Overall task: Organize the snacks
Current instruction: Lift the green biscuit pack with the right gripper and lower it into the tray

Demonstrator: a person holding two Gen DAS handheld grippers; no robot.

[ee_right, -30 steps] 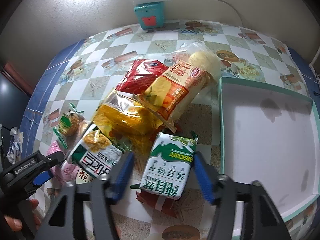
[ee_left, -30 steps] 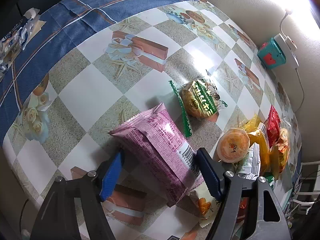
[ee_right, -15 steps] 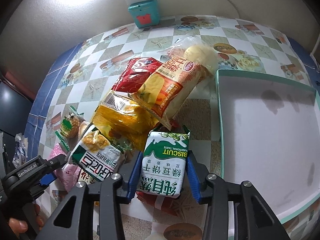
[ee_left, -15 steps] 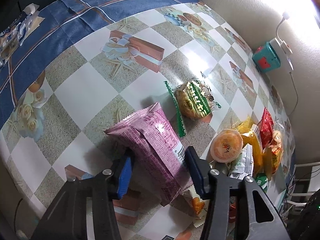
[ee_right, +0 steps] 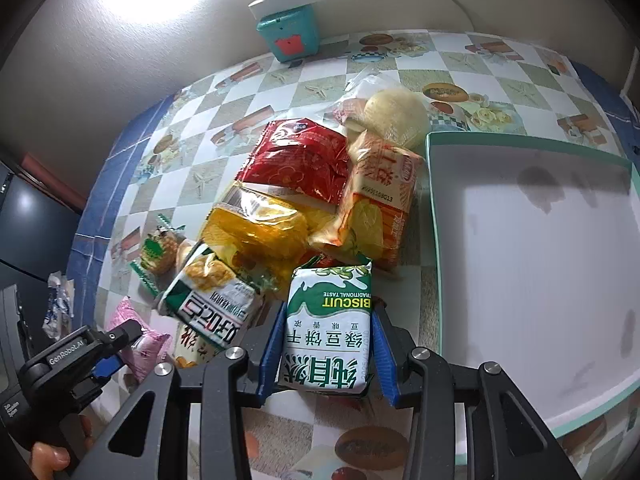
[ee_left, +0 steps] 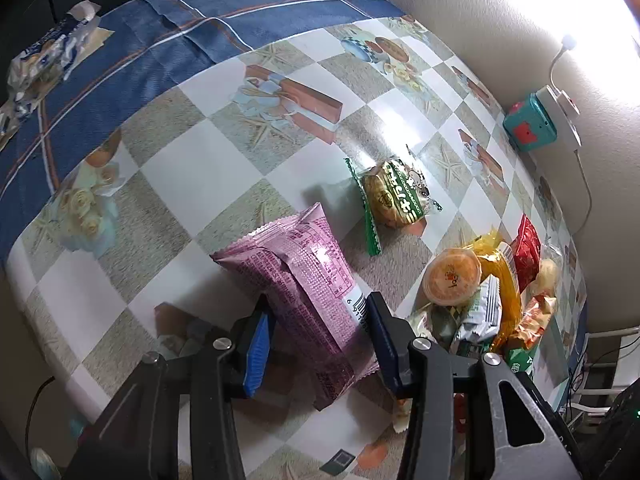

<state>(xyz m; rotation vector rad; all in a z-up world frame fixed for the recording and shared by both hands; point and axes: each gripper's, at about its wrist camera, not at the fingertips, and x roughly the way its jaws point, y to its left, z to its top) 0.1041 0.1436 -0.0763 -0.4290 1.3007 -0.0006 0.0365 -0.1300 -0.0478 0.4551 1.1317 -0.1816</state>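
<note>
Snacks remain heaped on the surface (ee_right: 472, 60) just left of the teal-rimmed tray (ee_right: 434, 216), which holds nothing (sorting, I judge, has barely begun). My right tool (ee_right: 326, 354) is closed onto the green biscuit pack (ee_right: 326, 332) at the pile's near edge, beside the tray. My left tool (ee_left: 316, 332), farthest from the tray, pinches the pink packet (ee_left: 300, 276) at its near end. Both tools reach in low, fingers level with the surface.

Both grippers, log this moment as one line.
left gripper: shut on pink foil packet | right gripper: shut on green-white biscuit pack | teal-rimmed tray: empty
</note>
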